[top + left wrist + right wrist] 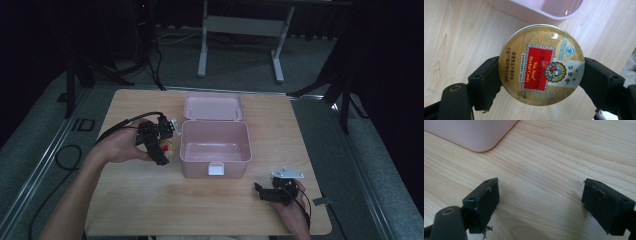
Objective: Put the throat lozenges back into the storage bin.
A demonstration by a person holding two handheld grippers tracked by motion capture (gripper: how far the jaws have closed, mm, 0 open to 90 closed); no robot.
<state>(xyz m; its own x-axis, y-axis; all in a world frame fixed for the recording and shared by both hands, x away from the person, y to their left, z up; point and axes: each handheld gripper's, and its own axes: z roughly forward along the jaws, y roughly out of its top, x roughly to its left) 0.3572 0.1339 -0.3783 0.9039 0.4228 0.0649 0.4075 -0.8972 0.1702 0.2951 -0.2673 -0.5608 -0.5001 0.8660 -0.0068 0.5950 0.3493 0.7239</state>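
A round gold tin [541, 65] with a red label reading herbal candy sits between the jaws of my left gripper [541, 77]; the pads press its rim on both sides. In the high view my left gripper [164, 150] holds the tin [169, 148] just left of the open pink box [192, 167], above the wooden table [150, 200]. My right gripper [261, 192] rests near the table's front right, jaws wide apart. In its own view the right gripper [541, 200] is open with bare wood between the pads, and a corner of the pink box [474, 132] lies beyond.
The box's lid [213, 107] lies folded back behind it, and a white latch [216, 169] hangs on the front wall. The box's pale rim [541, 10] is beyond the tin. Cables trail off the table's left side. A desk frame stands on the floor beyond.
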